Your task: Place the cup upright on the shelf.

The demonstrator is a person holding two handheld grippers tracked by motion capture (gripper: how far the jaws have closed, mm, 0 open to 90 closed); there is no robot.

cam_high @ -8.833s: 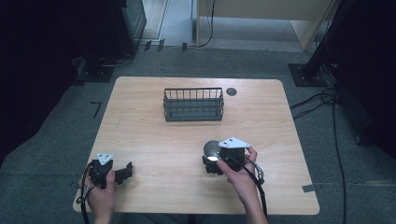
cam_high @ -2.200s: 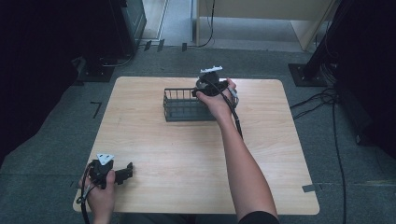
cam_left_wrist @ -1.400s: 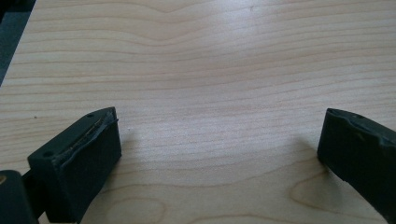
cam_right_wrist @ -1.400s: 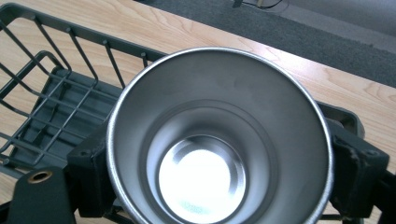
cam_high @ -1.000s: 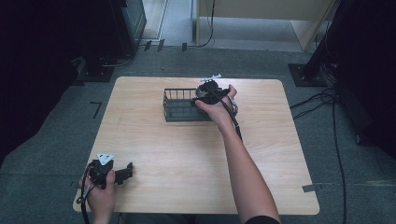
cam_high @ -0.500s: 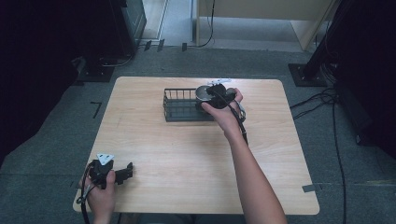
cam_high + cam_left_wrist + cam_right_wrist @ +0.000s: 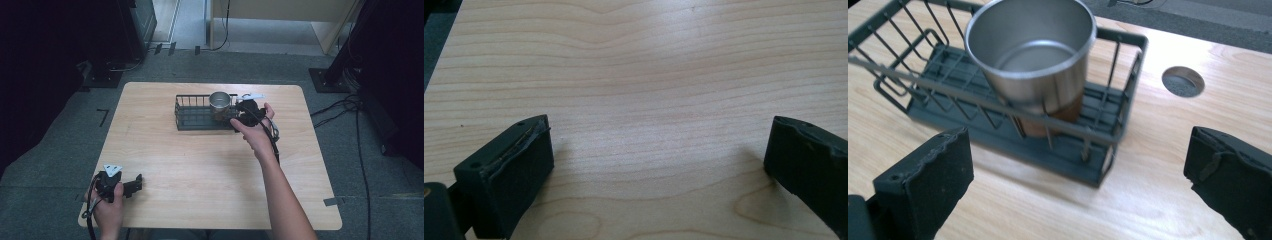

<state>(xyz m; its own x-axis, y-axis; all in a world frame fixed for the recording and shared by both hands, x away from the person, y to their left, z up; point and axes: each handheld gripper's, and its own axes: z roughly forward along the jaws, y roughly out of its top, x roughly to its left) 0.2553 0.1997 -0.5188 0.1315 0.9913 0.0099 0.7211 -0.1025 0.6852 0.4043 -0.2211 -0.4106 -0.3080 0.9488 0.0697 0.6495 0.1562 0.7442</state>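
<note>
A steel cup [image 7: 219,102] stands upright in the right end of a dark wire basket [image 7: 192,120] at the back middle of the wooden table [image 7: 210,180]. My right gripper [image 7: 236,116] hovers just right of that end, open, and nothing is between its jaws. In the right gripper view the cup [image 7: 1033,60] sits inside the basket [image 7: 973,125], beyond my right gripper [image 7: 1078,185], whose jaws stand wide apart. My left gripper [image 7: 134,184] rests at the front left corner, open. In its own view the left gripper [image 7: 659,170] has bare wood between the jaws.
A round cable hole [image 7: 1183,81] lies in the tabletop just past the basket's right end. Dark equipment and cables [image 7: 360,110] stand on the floor around the table. The left part of the basket holds nothing.
My right gripper carried the cup from the front of the table to the basket, set it down in the right end, opened and drew back slightly. The left gripper stayed put.
</note>
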